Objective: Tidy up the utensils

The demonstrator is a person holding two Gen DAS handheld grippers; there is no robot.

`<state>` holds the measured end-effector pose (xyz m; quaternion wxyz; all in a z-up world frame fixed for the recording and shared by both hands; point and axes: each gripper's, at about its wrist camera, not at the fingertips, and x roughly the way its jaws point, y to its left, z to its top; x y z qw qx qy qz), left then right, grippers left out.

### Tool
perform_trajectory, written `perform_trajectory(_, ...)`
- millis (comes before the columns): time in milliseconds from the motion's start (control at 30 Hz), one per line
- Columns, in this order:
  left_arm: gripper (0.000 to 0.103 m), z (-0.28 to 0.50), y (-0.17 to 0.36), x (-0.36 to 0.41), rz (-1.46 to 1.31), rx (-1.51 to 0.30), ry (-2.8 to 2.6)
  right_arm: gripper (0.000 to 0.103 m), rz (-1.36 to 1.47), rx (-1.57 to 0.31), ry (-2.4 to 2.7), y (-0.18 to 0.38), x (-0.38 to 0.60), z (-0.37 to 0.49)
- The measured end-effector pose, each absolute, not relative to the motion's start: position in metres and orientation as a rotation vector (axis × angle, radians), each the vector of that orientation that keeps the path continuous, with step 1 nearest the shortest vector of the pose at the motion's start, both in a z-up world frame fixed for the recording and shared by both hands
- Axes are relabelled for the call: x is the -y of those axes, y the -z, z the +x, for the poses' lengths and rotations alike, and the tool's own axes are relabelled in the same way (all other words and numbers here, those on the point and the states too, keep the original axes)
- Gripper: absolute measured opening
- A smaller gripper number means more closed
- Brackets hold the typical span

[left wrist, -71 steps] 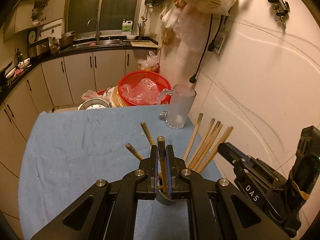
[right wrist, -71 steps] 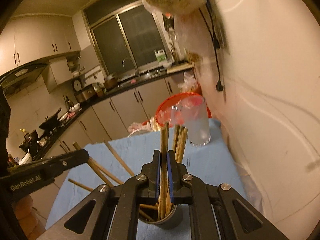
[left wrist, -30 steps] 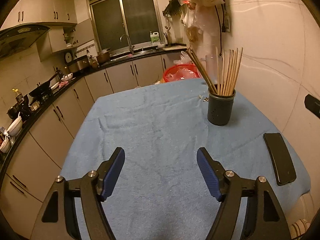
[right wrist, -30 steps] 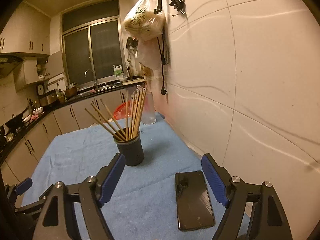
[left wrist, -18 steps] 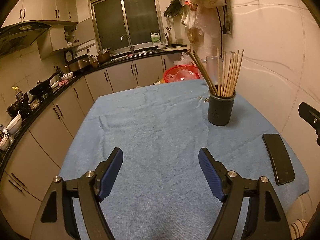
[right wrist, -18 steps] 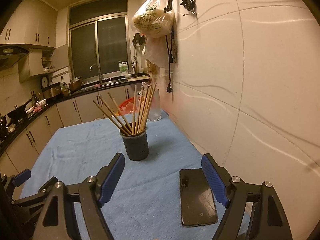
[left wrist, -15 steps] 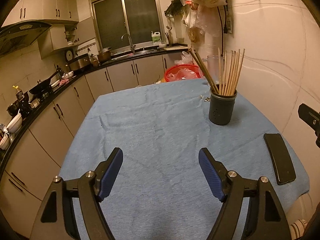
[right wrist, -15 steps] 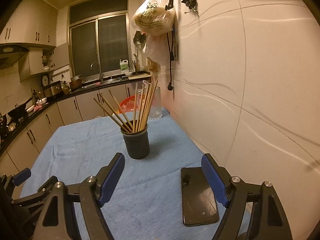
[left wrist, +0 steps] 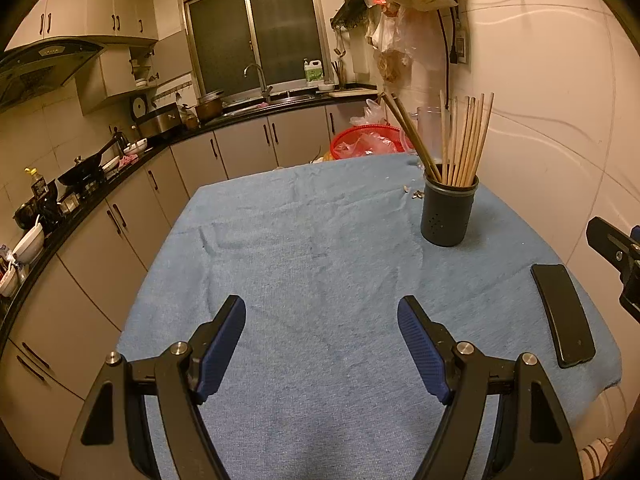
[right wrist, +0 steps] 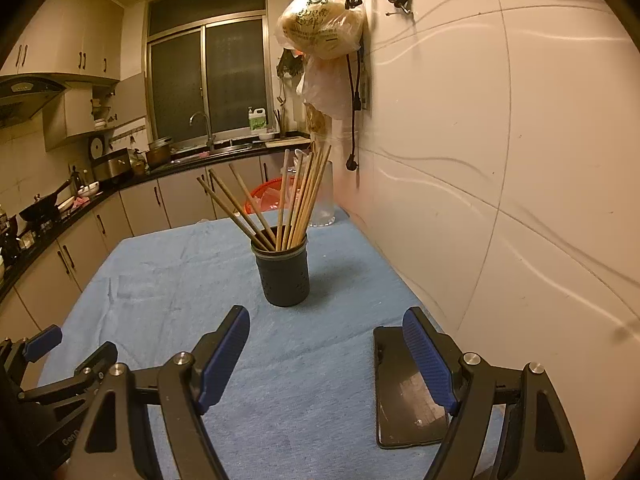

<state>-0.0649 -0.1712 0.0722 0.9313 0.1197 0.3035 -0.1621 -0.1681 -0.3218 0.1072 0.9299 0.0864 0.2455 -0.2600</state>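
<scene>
On the blue cloth that covers the table, a dark perforated holder stands upright toward the far right side, near the white wall. All the wooden chopsticks sit in it, thin ends down: most lean together in a bundle toward the wall, and a few darker ones slant out the other way, to the left. Behind the holder stands a frosted glass mug, and beyond the table edge a red basket with plastic in it shows. Some small scraps lie on the cloth just left of the holder. A black phone lies flat near the right edge of the cloth, well apart from the holder. The left gripper hovers over the near part of the cloth with its blue-padded fingers spread wide and nothing between them. The right gripper is likewise spread wide and empty, pointing at the holder, with its right finger over the near end of the phone in its own view. A plastic bag hangs on the wall above the table.
</scene>
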Motion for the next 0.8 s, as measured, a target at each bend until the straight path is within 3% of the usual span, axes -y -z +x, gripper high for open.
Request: perform_trajectory(800, 0.079, -0.0604, -0.0664, 0.1737, 0.256, -0.642, 0.327, 0.082, 0.17, -0.534, 0.528, -0.0996, 0.3201, -0.1632)
